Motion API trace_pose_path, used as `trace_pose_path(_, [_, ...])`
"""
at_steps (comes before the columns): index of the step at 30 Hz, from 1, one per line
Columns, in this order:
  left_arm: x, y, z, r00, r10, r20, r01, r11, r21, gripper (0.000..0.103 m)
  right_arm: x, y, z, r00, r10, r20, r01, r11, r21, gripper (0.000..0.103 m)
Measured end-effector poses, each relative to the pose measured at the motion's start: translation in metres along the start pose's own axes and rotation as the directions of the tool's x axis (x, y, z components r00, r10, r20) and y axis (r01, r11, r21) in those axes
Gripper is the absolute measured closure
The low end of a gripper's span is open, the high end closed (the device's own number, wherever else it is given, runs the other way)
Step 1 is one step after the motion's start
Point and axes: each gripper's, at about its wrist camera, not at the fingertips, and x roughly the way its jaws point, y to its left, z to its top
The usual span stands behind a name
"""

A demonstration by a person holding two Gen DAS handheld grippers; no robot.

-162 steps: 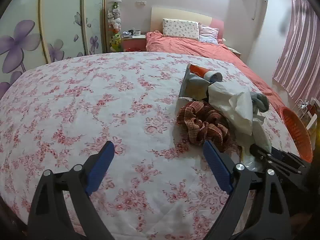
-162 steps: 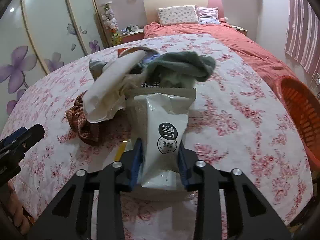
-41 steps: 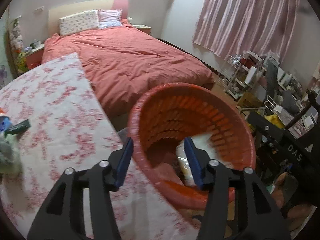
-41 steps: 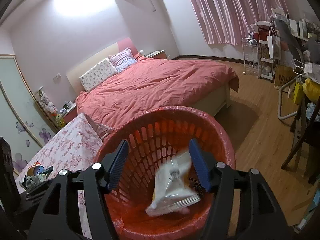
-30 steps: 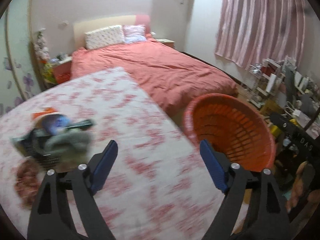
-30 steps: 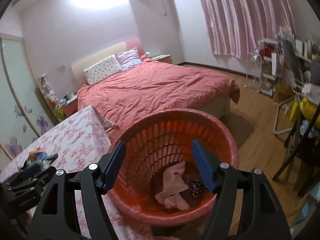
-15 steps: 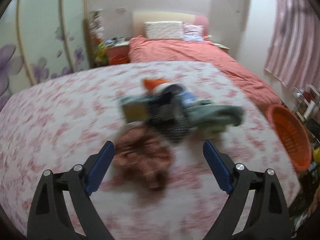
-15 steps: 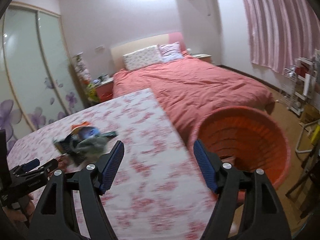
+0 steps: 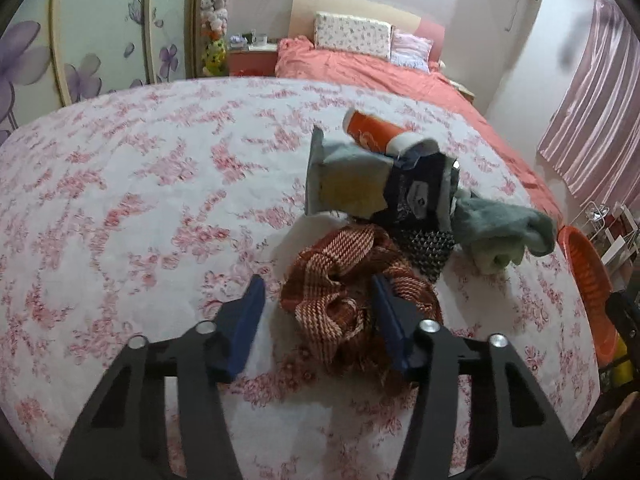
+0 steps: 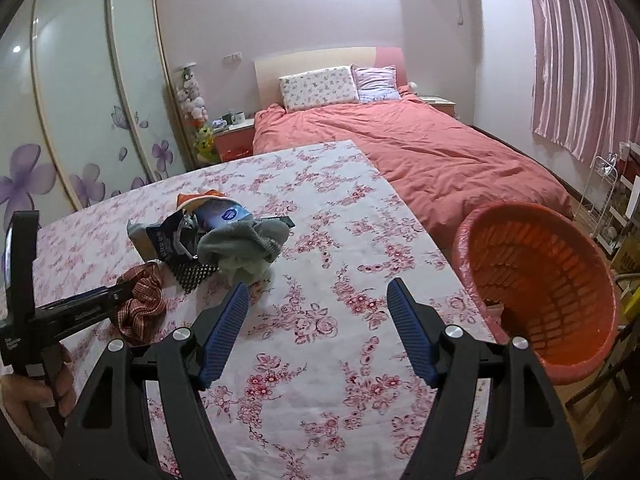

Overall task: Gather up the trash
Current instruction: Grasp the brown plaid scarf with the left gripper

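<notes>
A red-brown checked cloth [image 9: 340, 280] lies crumpled on the flowered table cover [image 9: 140, 208], at the near end of a trash pile. My left gripper [image 9: 316, 286] is down around it with its jaws closing. The right pad [image 9: 386, 320] touches the cloth and the left pad [image 9: 244, 320] stands off it. Behind lie an orange tube [image 9: 370, 132], a dark blue packet [image 9: 420, 188], a yellow-grey pad [image 9: 348, 184] and a grey-green sock [image 9: 500, 228]. My right gripper [image 10: 316, 292] hangs open over bare cover, right of the pile [image 10: 224, 232], holding nothing.
An orange laundry basket [image 10: 536, 272] stands past the table's right edge, also visible in the left wrist view [image 9: 584, 276]. A bed with a coral quilt [image 10: 420, 148] lies behind. A person's hand [image 10: 36, 388] holds the left gripper at the left.
Both views swung from the basket back over the table. The left gripper came down onto the checked cloth and its jaws narrowed. The right gripper stayed open.
</notes>
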Motion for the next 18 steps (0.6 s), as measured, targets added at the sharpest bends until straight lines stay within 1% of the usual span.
trace_pose_path(1, [0.004,-0.001,-0.001,1.0,-0.007,-0.013,0.007,1.0,0.001,0.06,0.001,0.001,0.0,1.0,0.001,-0.003,-0.001,1.0,-0.001,0.032])
trace_pose_path(2, [0.006,-0.001,-0.001,1.0,-0.008,-0.016,0.008,1.0,0.002,0.06,0.002,0.003,-0.001,1.0,0.002,-0.004,-0.002,1.0,-0.002,0.032])
trace_pose_path(3, [0.006,-0.003,-0.001,1.0,0.0,-0.009,0.0,1.0,0.007,0.061,0.003,0.004,0.0,1.0,0.002,-0.005,-0.002,1.0,-0.004,0.032])
trace_pose_path(5, [0.006,-0.006,-0.002,1.0,-0.005,-0.007,0.005,1.0,0.01,0.068,0.007,0.007,0.0,1.0,0.003,-0.01,-0.003,1.0,-0.011,0.032])
trace_pose_path(7, [0.006,-0.008,-0.005,1.0,-0.004,-0.003,0.004,1.0,0.023,0.08,0.011,0.01,0.0,1.0,0.008,-0.015,-0.008,1.0,-0.012,0.032])
trace_pose_path(9, [0.005,-0.012,-0.006,1.0,-0.004,0.007,0.004,0.999,0.043,0.084,0.015,0.013,0.002,1.0,0.018,-0.021,-0.018,1.0,-0.014,0.032])
trace_pose_path(13, [-0.005,-0.007,-0.005,0.999,-0.014,0.031,0.013,1.0,0.028,0.086,0.022,0.021,0.006,0.999,0.033,-0.021,-0.034,0.999,-0.03,0.032])
trace_pose_path(18, [-0.032,0.004,-0.002,0.996,-0.009,0.09,0.008,1.0,0.016,0.086,0.038,0.033,0.018,0.998,0.051,-0.024,-0.052,0.998,-0.035,0.032])
